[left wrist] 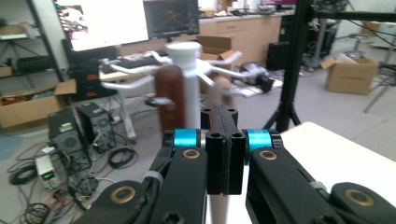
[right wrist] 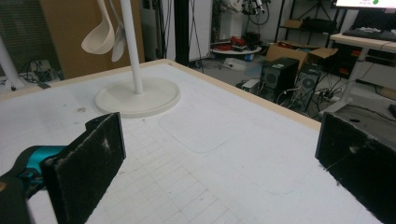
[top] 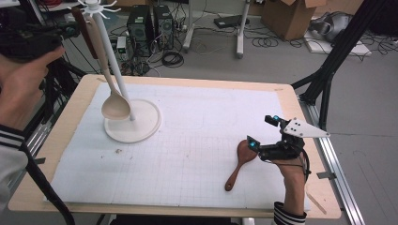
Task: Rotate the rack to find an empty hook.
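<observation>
At the far left, the left hand (top: 21, 84) is lifted up off the table. It holds the left gripper (left wrist: 223, 154), and its two black jaws are pressed together with nothing between them. That gripper looks at the top of the white rack (left wrist: 185, 79), right in front of it. The rack has little white hooks (left wrist: 122, 84) sticking out like arms.

The rack stands on the far left part of the table (top: 70, 112), on a round white base (top: 143, 124). A pale ladle (top: 114, 101) hangs from it, with its bowl low down near the base. A dark brown handle (left wrist: 169, 95) hangs on a hook too.

More to the right, on the near side, a brown wooden spoon (top: 240, 161) lies flat on the white mat (top: 187, 140). It is well apart from the rack.

Just to the right of the spoon is the right gripper (top: 263, 133). Its jaws are spread wide and hold nothing. One jaw tip sits very near the round end of the spoon.

I think the job is hanging the kitchen tools on the rack. Two look like they are up, and the brown spoon seems to be next. The right gripper would need to go down, close on the spoon, and lift it. Then it must go over to the rack and slip the handle end onto a free hook. The spoon lies flat, so getting a good hold on it may be tricky.
</observation>
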Motion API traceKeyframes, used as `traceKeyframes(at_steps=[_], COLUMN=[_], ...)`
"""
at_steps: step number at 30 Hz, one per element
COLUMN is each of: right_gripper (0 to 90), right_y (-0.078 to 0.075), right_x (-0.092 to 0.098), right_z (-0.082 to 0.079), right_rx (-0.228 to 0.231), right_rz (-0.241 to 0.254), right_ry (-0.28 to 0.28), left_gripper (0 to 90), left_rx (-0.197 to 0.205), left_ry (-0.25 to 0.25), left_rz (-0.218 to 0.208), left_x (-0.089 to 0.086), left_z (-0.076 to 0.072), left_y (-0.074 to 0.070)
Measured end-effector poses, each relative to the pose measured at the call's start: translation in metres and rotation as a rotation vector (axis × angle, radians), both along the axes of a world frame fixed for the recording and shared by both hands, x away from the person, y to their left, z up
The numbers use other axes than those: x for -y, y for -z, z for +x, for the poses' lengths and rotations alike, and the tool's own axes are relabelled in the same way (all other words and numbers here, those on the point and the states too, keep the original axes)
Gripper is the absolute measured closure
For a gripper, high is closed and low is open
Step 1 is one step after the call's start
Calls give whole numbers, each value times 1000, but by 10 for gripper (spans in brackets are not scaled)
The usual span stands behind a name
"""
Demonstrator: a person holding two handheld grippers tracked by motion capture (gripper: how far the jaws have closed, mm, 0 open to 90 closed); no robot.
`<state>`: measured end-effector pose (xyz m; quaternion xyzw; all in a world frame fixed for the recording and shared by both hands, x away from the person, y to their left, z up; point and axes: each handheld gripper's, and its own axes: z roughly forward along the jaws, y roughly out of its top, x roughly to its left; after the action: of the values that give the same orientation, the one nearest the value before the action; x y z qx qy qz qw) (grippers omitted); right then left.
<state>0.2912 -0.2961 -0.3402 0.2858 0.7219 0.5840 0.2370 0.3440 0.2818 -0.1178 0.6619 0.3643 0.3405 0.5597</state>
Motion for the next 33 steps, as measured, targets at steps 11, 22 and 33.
traceKeyframes(at_steps=[11,22,33], right_gripper=[4,4,4], right_y=[0,1,0], right_x=[4,3,2], right_z=[0,0,-1], right_rx=[-10,-12,-7], right_rz=[6,-3,-3], right_ry=[16,17,15], left_gripper=[897,897,898], left_rx=[-16,-15,-21], left_ry=[-39,-62,-80], left_rz=[14,11,21], left_x=[-2,-10,-14], left_z=[15,19,26], left_y=[-4,-6,-9])
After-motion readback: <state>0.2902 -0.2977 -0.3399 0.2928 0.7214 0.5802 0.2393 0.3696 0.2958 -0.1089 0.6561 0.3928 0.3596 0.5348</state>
